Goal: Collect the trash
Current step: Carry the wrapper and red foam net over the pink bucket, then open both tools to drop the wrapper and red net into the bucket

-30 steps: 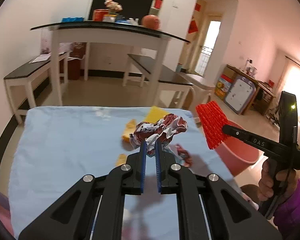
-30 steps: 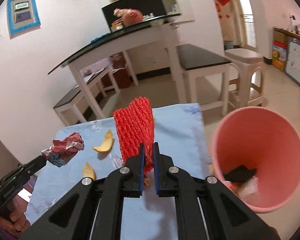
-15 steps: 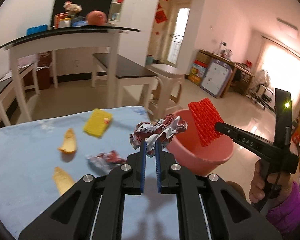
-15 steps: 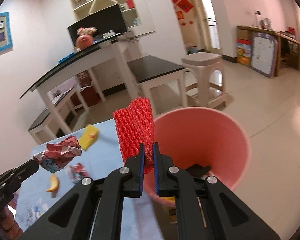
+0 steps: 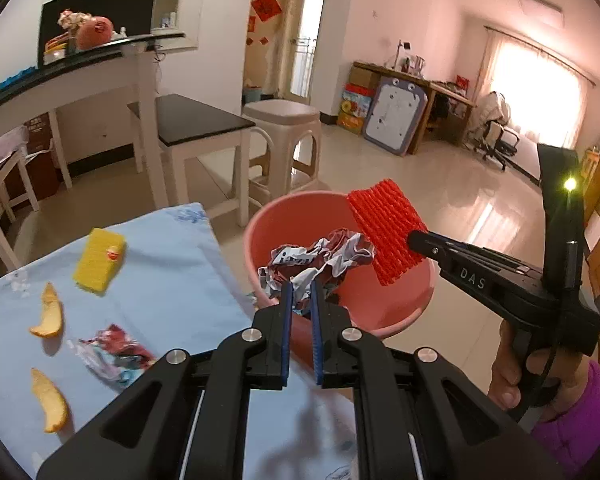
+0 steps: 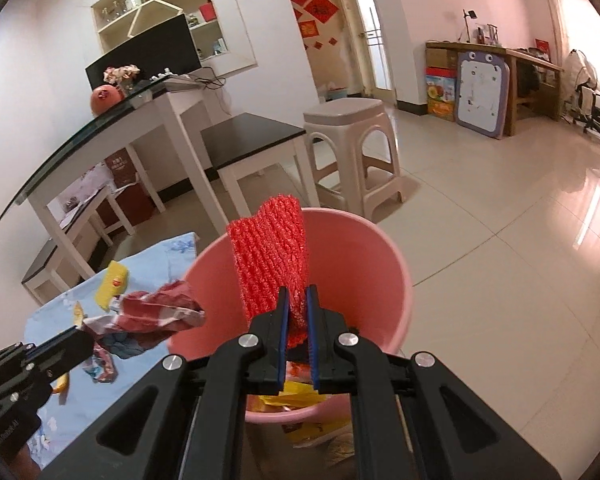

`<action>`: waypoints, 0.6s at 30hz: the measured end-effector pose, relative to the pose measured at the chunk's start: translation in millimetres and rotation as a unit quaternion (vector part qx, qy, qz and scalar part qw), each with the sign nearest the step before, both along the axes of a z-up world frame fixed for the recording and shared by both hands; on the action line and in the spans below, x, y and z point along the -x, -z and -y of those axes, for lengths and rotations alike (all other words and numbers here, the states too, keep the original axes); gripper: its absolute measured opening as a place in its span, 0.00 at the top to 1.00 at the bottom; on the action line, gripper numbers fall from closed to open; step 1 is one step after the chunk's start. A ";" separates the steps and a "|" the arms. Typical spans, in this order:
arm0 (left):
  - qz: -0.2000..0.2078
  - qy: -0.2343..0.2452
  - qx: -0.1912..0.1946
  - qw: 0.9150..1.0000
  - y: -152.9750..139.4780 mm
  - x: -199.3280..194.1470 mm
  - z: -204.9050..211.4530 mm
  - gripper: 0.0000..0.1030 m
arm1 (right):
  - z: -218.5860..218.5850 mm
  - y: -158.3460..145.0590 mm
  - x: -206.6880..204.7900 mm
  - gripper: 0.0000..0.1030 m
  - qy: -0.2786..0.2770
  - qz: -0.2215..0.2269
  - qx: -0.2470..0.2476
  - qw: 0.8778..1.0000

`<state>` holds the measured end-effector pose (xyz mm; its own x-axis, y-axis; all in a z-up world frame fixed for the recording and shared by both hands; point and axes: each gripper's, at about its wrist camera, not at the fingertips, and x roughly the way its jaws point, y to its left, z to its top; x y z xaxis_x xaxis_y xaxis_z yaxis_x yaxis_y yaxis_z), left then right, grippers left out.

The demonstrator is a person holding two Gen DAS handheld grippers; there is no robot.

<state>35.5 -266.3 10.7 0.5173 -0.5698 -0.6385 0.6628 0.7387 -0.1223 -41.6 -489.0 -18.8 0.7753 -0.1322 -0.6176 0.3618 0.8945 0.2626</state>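
Observation:
My left gripper (image 5: 301, 292) is shut on a crumpled red-and-white wrapper (image 5: 320, 258) and holds it over the near rim of the pink bin (image 5: 260, 236). My right gripper (image 6: 297, 300) is shut on a red foam net (image 6: 270, 256) and holds it above the pink bin (image 6: 364, 248). In the left wrist view the red net (image 5: 384, 232) hangs over the bin's right side. In the right wrist view the wrapper (image 6: 156, 316) is at the bin's left rim. Trash lies in the bin's bottom (image 6: 296, 398).
On the light blue cloth (image 5: 172, 280) lie a yellow packet (image 5: 99, 260), two orange peel pieces (image 5: 48, 314) (image 5: 52, 402) and a torn red wrapper (image 5: 112, 354). A beige stool (image 5: 284, 136) and white benches stand behind the bin.
Both grippers have swung right from over the cloth to above the pink bin, each still holding its piece of trash.

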 end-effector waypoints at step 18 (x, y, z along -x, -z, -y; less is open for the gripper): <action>-0.038 0.025 -0.018 0.999 32.7 -18.5 39.1 0.92 | 17.2 17.1 -6.5 0.92 0.030 -0.021 0.001 0.999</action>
<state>54.0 -305.4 -22.0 0.4378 -0.5701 -0.6952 0.6887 0.7097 -0.1483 -35.1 -506.2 -35.9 0.7401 -0.1782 -0.6485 0.4244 0.8717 0.2448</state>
